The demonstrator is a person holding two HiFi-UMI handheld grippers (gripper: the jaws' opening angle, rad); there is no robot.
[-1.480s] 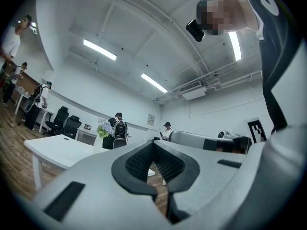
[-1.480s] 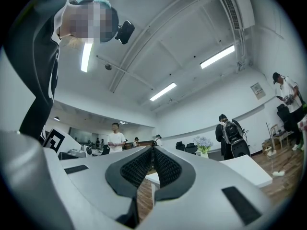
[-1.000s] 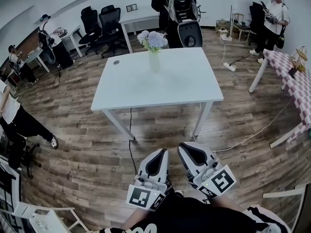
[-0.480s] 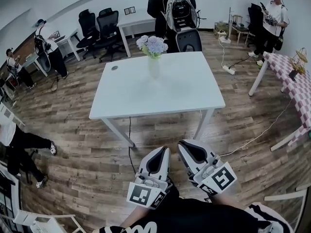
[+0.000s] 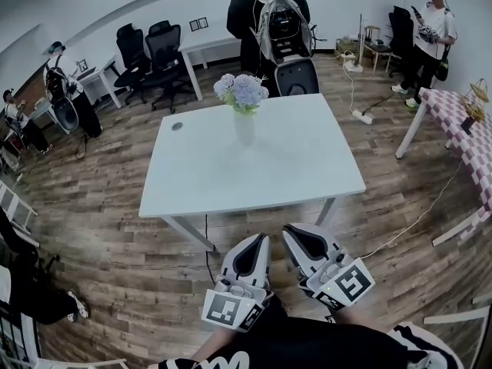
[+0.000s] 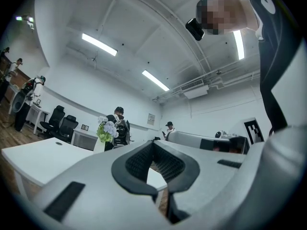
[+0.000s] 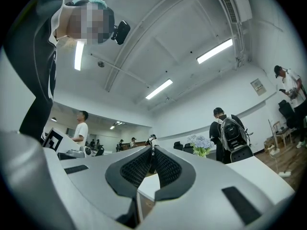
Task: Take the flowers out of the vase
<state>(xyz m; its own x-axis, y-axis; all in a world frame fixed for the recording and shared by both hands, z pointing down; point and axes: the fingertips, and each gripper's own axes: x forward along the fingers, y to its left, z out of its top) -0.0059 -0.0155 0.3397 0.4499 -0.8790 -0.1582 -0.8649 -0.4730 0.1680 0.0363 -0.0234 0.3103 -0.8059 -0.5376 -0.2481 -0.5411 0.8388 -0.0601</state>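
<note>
Table [image 5: 292, 167]: flowers [image 5: 241, 91] in vase [image 5: 244, 127], stems hidden; left hand-held gripper [image 5: 257, 239], right hand-held gripper [image 5: 290, 231] clenched, seemingly empty.

Backpack person [image 5: 270, 21] behind white table [image 5: 307, 175]: head cut off at top edge. Stems hidden inside vase [image 5: 244, 127]. Small dark disc [image 5: 177, 127] at table's far-left: too small to identify. Checkered table [image 5: 465, 133], right of it, cropped.

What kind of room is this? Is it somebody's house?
Probably not a house. It looks like an office or workroom: black swivel chairs beside a desk at the wall, a big white table on a wooden floor, and a person with a backpack.
</note>
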